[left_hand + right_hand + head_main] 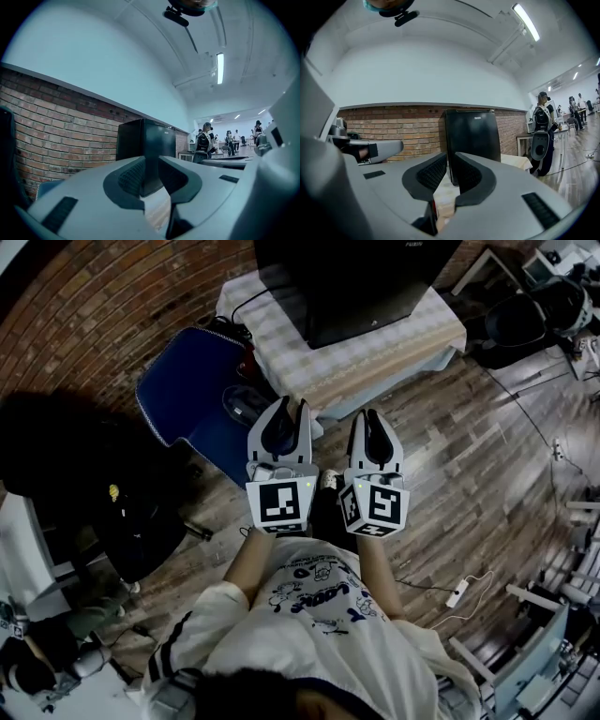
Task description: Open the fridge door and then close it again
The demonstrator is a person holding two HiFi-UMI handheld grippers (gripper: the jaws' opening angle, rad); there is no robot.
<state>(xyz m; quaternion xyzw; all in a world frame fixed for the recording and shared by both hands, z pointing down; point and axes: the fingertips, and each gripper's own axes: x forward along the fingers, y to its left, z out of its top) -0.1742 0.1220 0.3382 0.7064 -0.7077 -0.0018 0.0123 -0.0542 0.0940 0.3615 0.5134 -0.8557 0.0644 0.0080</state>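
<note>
The black mini fridge (pixel 356 277) stands closed on a cloth-covered worktop (pixel 403 343) by the brick wall, well ahead of both grippers. The left gripper (pixel 292 409) and right gripper (pixel 372 418) point at it, jaws drawn together, holding nothing. Its door (pixel 473 136) looks rigid and smooth, probably seal-held; no handle shows, so the free edge seems the best hold.

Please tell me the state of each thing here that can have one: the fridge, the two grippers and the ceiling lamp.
Fridge: upright on the cloth-covered table, door closed.
Left gripper: shut, nothing between its jaws, clear of the fridge.
Right gripper: shut, empty, also clear of the fridge.
Ceiling lamp: lit.
</note>
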